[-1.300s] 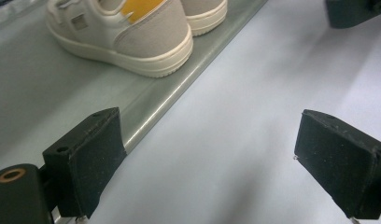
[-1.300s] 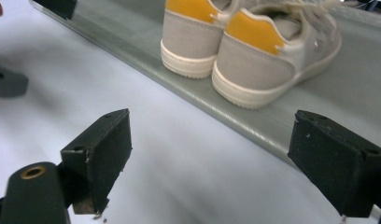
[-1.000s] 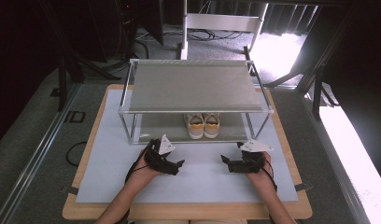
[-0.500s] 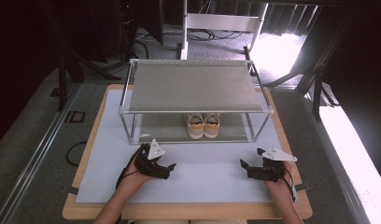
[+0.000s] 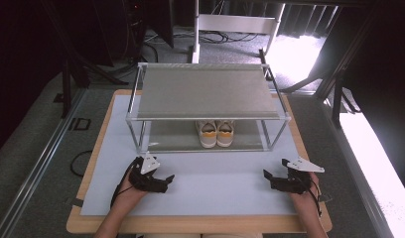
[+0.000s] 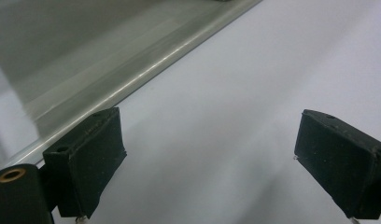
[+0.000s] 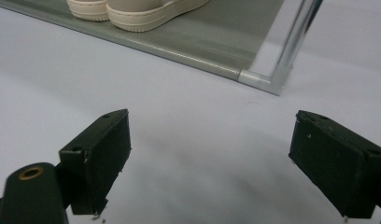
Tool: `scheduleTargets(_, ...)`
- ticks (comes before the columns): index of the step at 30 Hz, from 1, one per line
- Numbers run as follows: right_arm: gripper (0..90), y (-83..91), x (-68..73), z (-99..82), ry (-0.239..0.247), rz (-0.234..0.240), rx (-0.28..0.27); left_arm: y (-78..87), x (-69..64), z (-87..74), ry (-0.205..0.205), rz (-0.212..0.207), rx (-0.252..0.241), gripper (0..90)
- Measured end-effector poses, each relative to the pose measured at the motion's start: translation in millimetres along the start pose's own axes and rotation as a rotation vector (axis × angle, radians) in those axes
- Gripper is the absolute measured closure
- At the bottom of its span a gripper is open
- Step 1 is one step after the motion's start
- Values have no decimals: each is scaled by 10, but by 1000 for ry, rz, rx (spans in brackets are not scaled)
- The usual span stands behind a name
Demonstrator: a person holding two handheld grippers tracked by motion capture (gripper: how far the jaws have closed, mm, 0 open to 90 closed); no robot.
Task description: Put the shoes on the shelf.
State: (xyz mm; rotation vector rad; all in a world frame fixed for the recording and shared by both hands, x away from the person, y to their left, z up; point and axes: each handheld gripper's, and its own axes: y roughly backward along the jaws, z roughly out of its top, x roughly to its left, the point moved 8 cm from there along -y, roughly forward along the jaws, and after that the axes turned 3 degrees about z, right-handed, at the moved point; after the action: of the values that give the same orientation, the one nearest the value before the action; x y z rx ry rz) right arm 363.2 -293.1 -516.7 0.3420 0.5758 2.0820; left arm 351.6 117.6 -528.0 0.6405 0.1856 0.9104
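A pair of cream shoes (image 5: 216,133) with yellow heel tabs stands on the lower shelf of a metal rack (image 5: 206,91). My left gripper (image 5: 166,182) rests low over the pale mat in front of the rack's left half, open and holding nothing. My right gripper (image 5: 268,179) sits near the rack's front right corner, also open and holding nothing. In the left gripper view the left gripper (image 6: 207,158) faces bare mat, with the shelf's front edge (image 6: 132,79) running beside it. In the right gripper view the right gripper (image 7: 209,158) points toward the shoes (image 7: 146,11) and the corner post (image 7: 296,37).
The pale mat (image 5: 215,193) lies on a wooden tabletop (image 5: 190,224) whose near edge is just behind the hands. The rack's top shelf (image 5: 205,94) overhangs the shoes. Dark stands and cables are on the floor beyond the table.
Both grippers have drawn back from the rack toward the near edge and moved apart, the left going left and the right going right. The shoes have not moved.
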Motion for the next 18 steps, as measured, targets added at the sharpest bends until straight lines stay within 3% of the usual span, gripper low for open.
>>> scheduleTargets(7,121,31,-94,-29,-8,-23,-8,85,109,-70,37,48,-41,79)
scheduleTargets(14,121,32,-139,-51,-12,-39,-11,140,153,-102,91,52,-89,79)
scheduleTargets(18,121,29,-134,-53,-7,-38,-9,147,156,-103,95,53,-100,79)
